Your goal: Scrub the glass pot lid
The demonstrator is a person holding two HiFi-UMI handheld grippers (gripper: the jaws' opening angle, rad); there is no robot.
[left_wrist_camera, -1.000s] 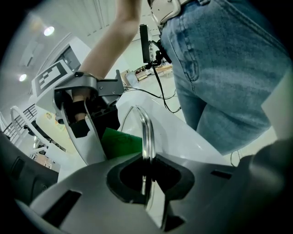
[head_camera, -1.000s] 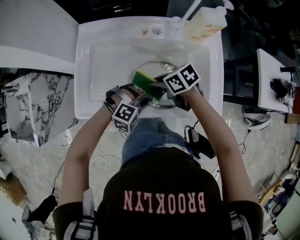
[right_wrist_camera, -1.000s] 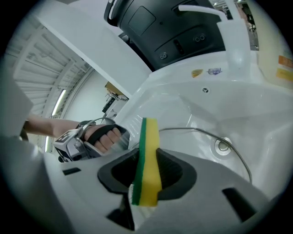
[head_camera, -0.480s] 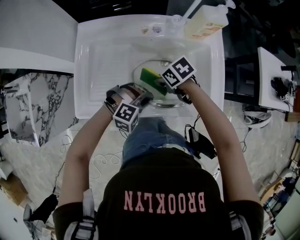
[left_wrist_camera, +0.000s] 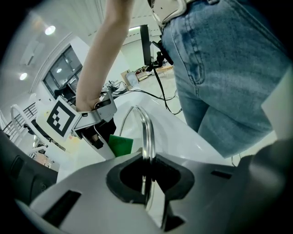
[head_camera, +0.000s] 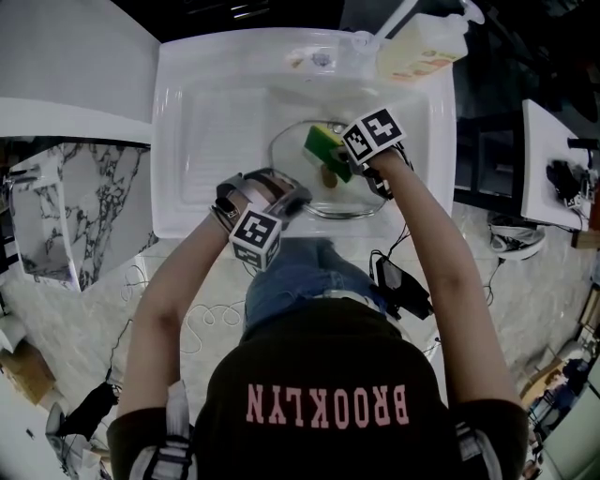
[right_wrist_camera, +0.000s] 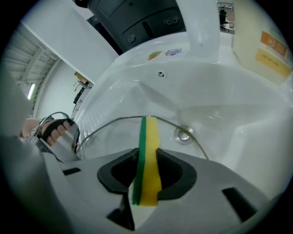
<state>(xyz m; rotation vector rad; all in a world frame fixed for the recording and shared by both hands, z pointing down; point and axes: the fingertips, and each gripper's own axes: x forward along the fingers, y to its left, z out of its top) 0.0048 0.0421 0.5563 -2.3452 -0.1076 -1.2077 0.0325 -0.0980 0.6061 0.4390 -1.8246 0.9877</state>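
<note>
The glass pot lid (head_camera: pixel 309 192) lies tilted in the white sink (head_camera: pixel 187 122). My left gripper (head_camera: pixel 292 199) is shut on its near rim; in the left gripper view the lid's edge (left_wrist_camera: pixel 145 130) runs straight between the jaws of the left gripper (left_wrist_camera: pixel 145 171). My right gripper (head_camera: pixel 339 161) is shut on a green-and-yellow sponge (head_camera: pixel 323 145), pressed on the lid's far part. In the right gripper view the sponge (right_wrist_camera: pixel 147 155) stands on edge in the right gripper (right_wrist_camera: pixel 147 171), with the lid's metal rim (right_wrist_camera: pixel 119 119) curving just beyond it.
A yellow soap bottle (head_camera: pixel 422 47) and the faucet (head_camera: pixel 389 19) stand at the sink's back edge. The drain (right_wrist_camera: pixel 184 135) lies just past the lid. The sink's ribbed draining area (head_camera: pixel 202 131) is on the left. A marble counter (head_camera: pixel 66 216) is to the left.
My right gripper has carried the sponge across the lid, away from me and to the right. The left gripper has kept its hold on the rim, almost still.
</note>
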